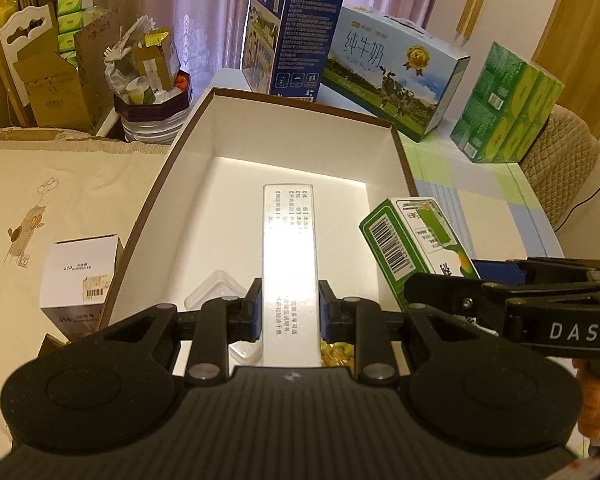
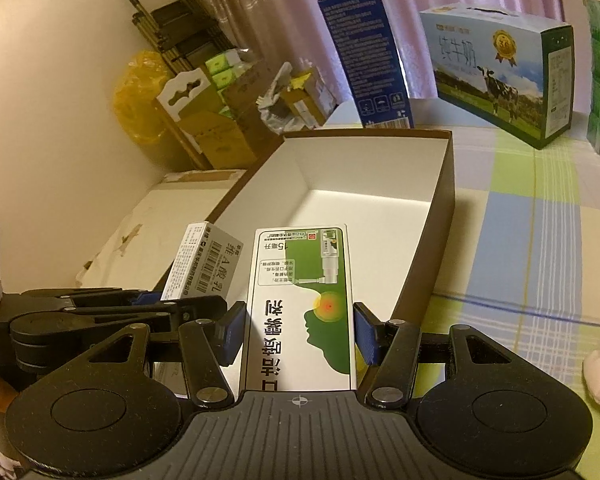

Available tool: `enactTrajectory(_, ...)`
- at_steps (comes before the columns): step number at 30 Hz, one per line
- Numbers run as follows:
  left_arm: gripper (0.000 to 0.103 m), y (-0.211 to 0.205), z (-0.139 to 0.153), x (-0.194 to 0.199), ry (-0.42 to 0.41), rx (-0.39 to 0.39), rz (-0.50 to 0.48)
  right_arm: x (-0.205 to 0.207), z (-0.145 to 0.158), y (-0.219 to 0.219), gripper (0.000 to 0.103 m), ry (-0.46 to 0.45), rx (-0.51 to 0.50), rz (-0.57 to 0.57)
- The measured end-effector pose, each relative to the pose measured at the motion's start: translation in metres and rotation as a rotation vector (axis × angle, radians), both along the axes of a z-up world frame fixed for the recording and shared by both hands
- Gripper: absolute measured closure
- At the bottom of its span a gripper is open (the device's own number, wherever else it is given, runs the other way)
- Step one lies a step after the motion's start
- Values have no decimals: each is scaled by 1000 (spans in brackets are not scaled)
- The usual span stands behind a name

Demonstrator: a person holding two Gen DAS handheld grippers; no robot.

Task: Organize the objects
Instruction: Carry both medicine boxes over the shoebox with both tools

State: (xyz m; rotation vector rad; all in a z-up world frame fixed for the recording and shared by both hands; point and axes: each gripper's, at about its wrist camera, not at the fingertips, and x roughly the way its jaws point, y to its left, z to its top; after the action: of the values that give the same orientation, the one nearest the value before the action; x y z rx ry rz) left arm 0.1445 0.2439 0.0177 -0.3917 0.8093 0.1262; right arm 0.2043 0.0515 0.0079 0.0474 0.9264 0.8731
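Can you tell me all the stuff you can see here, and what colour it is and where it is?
open cardboard box: 1, brown outside, white inside, on the table in the middle
silver medicine carton: 1, silver-white, held over the open box
green spray carton: 1, green and white, held over the open box
clear plastic container: 1, see-through, inside the open box
pure milk case: 1, light blue with a cow, back of the table
tall blue milk case: 1, dark blue, behind the open box
green tissue pack: 1, green, far right of the table
small white box: 1, white, left of the open box
left gripper: 1, black with blue pads, shut on the silver carton
right gripper: 1, black with blue pads, shut on the green carton
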Motion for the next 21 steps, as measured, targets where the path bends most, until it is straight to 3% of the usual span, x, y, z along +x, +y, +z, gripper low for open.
enactTrajectory(21,81,32,-47,87,99,-17,-16,56,-34,59,51,-73,-172,-24)
